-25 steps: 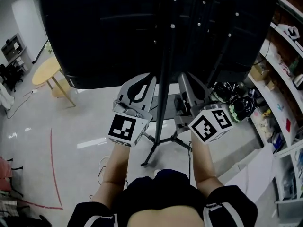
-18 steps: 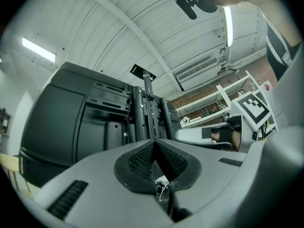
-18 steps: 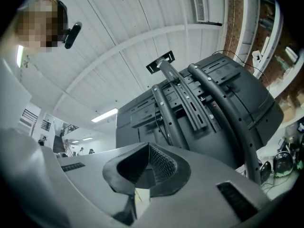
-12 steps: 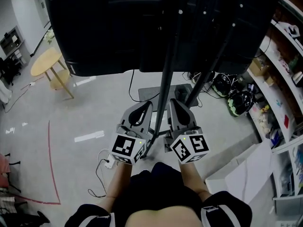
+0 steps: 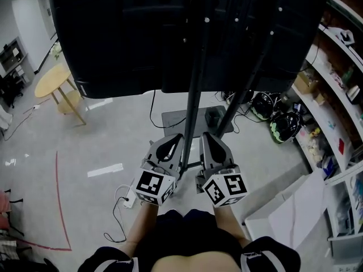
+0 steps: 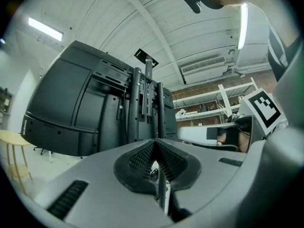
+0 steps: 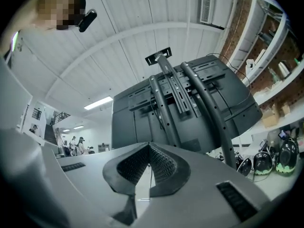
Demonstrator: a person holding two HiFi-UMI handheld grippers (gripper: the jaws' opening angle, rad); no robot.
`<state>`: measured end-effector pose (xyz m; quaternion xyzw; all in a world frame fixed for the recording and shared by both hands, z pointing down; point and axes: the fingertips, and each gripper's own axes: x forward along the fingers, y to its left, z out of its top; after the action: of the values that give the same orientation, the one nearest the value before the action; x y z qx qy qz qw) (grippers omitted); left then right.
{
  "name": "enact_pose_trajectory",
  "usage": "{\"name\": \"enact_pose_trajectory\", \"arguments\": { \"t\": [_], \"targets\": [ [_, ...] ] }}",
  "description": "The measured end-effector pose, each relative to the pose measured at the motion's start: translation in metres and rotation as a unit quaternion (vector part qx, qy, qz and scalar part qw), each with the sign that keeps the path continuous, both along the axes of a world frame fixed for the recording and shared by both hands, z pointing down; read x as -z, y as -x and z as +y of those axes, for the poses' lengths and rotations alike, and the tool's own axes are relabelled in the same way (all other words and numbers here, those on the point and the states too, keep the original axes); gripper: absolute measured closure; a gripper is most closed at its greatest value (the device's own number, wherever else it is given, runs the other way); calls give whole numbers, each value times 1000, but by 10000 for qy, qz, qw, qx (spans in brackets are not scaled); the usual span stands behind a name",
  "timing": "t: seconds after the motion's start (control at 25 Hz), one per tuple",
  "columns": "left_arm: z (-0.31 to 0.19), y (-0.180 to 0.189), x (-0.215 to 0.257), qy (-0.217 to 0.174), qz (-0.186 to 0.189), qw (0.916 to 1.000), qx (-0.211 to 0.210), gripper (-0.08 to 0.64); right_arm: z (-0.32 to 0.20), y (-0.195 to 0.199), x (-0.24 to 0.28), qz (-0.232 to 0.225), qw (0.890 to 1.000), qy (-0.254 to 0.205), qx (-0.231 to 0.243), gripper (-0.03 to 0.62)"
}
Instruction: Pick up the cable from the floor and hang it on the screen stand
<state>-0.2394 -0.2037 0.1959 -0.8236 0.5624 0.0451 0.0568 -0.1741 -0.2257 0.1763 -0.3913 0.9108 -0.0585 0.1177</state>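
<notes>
Cable on floor: a thin dark cable lies looped on the floor. It joins a white plug block, near the left tongs but clear of them.
Second lead: a dark lead drops from under the screen to the floor beside a dark base plate.
Wire on screen back: the right gripper view shows a fine wire curving across the rear panel. Which of these three the task means cannot be settled.
Screen stand: the screen stand is upright, its centre pole passing between the two tongs.
Left tongs: clenched, with the pads meeting at the tips and nothing between them.
Right tongs: the right tongs have their tips together likewise and carry nothing. A thin dark line shows through the slit behind the tips, too fine to identify.
Change: within the last second both tongs have come down from the level of the screen's lower edge to low beside the pole. They have also drawn closer together.
Bearing on task: a descent with empty tongs fits two stages. The hands may be going down for the floor cable, or dropping away after a cable was left up on the stand. The pictures do not decide between them.
</notes>
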Motion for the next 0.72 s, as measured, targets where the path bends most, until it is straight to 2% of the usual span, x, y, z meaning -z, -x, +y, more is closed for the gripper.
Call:
{"name": "enact_pose_trajectory", "arguments": {
  "t": [0.24, 0.36, 0.56, 0.72],
  "targets": [
    [-3, -10, 11, 271, 32, 9994, 221, 552, -11, -1, 11, -27, 9999, -49, 152, 569],
    [-6, -4, 5, 171, 62, 9996, 199, 552, -13, -2, 11, -8, 9998, -46, 212, 569],
    [-6, 5, -3, 232, 419, 9987, 165, 552, -17, 0, 8, -37, 9997, -14, 262, 569],
    [-3, 14, -9, 309, 330, 9988, 211, 552, -14, 8, 5, 0, 9996, 21, 299, 568]
  ]
}}
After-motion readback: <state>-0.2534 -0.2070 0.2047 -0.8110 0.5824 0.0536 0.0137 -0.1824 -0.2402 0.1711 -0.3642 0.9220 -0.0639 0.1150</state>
